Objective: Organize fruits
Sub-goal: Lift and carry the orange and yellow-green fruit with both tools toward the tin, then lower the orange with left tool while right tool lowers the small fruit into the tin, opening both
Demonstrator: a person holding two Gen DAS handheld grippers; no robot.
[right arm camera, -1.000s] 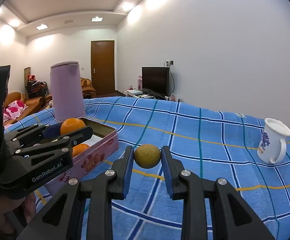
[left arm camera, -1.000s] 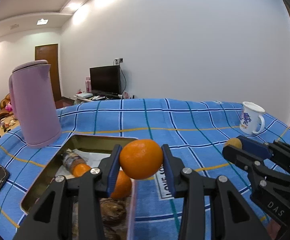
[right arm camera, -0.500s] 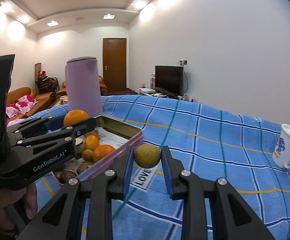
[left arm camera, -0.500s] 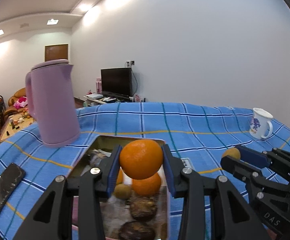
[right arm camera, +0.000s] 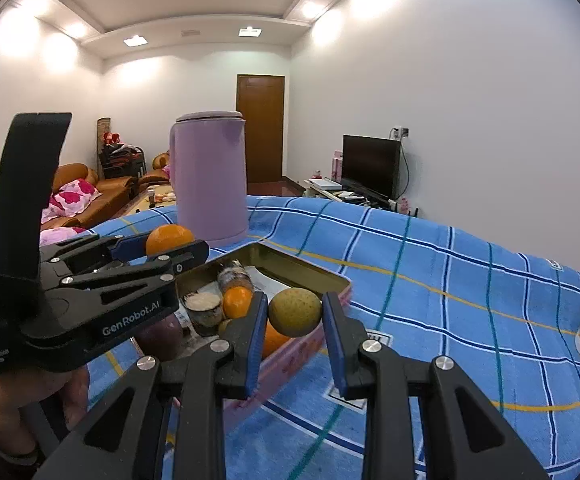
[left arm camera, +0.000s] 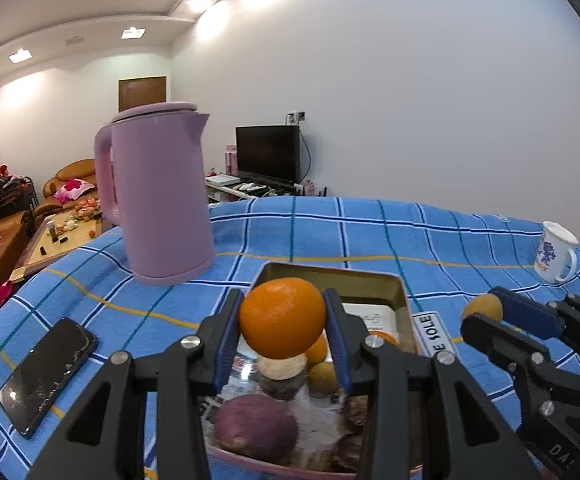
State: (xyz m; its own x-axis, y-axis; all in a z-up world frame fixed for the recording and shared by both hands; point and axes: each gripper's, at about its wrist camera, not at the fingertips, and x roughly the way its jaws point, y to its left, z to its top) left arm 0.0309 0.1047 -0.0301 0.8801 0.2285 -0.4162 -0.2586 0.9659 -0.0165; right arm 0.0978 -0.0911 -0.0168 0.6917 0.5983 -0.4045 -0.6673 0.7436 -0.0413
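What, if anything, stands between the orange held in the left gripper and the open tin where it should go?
Nothing visible blocks it. The orange sits clamped in the left gripper directly above the open tin, which has no lid on. Fruit already lying inside crowds the near end; the far end looks freer.

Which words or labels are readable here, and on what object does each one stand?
"GenRobot.AI": side of the left gripper.
"SOLE", partly hidden: white tablecloth label.
"DA", cut off: right gripper.
Small print on the left gripper's rear, and the mug design: unreadable.
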